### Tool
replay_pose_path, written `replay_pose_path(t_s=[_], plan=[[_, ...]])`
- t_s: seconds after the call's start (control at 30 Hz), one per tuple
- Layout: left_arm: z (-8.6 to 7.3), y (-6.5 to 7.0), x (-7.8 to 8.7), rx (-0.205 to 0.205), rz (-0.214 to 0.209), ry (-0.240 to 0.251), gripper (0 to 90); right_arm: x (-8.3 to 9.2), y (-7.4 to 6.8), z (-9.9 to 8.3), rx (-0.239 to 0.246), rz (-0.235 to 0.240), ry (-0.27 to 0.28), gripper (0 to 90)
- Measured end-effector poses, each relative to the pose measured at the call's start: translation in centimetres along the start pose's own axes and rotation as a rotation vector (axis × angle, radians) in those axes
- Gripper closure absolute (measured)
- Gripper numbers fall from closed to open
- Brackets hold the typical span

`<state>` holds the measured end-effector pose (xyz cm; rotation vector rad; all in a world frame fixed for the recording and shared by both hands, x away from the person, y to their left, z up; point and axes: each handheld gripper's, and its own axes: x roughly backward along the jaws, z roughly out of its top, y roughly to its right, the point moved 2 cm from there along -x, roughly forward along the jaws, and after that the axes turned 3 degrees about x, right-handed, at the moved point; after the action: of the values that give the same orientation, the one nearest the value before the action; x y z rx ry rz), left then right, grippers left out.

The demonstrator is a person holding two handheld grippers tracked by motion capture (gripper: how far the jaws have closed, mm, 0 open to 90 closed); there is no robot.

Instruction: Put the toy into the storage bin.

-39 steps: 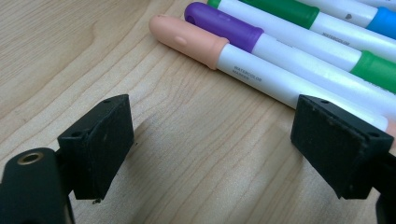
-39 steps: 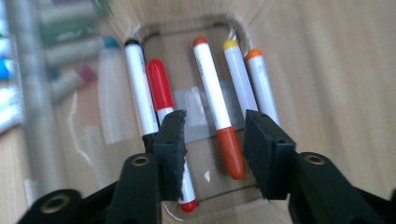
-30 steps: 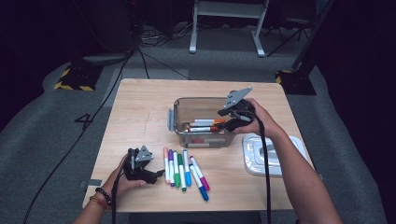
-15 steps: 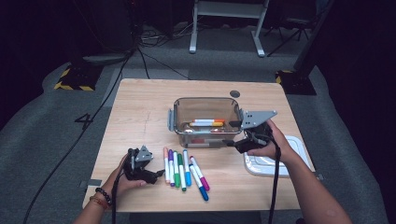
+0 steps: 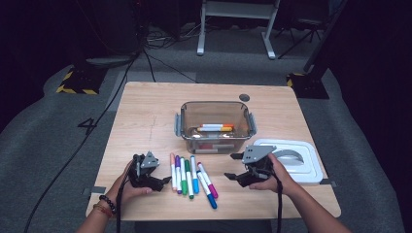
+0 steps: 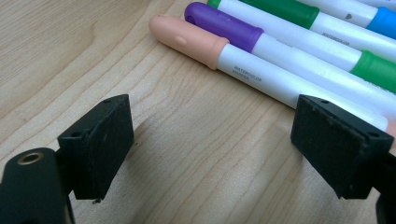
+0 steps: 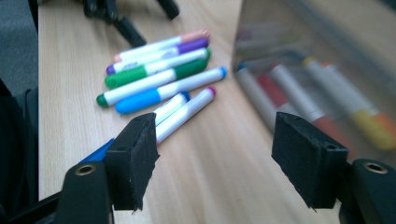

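It looked like a recording lab or studio rather than a home. A small light wooden counter stood alone on a grey carpeted floor, with darkness all around it. Black cables trailed across the carpet toward the dark. Yellow-and-black hazard tape marked the base of a stand at the left, and another dark stand base sat at the right. A white metal frame on legs stood behind. A number four was marked on the carpet beside the counter.
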<state>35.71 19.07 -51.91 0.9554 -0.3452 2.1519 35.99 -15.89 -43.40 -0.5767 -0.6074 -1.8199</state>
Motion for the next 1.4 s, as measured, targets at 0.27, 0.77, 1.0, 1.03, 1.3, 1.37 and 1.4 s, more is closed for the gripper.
replay_pose_path(t_s=[0.27, 0.77, 1.0, 1.03, 1.3, 1.37, 1.4], plan=[[0.0, 0.0, 0.0, 0.0, 0.0, 0.0, 13.6, -3.8, -2.5, -1.2, -0.007, 0.068, -0.051, 31.3], [0.0, 0.0, 0.0, 0.001, 0.0, 0.001, 13.7, -7.0, -2.8, -1.6, -0.032, 0.072, -0.097, 31.7], [0.0, 0.0, 0.0, 0.002, 0.002, 0.0, 13.7, -6.7, -2.1, -2.6, -0.056, 0.044, -0.121, 35.1], [0.0, 0.0, 0.0, 0.002, 0.002, 0.0, 13.7, -6.4, -1.9, -2.9, -0.064, 0.035, -0.129, 37.9], [0.0, 0.0, 0.0, 0.003, 0.003, 0.001, 13.7, -5.5, -0.2, -4.6, -0.112, 0.01, -0.159, 54.7], [0.0, 0.0, 0.0, 0.003, 0.004, 0.0, 13.7, -5.4, 0.1, -4.7, -0.102, 0.02, -0.16, 57.8], [0.0, 0.0, 0.0, 0.003, 0.003, 0.001, 13.7, -5.3, 0.3, -4.8, -0.102, 0.018, -0.161, 62.3]])
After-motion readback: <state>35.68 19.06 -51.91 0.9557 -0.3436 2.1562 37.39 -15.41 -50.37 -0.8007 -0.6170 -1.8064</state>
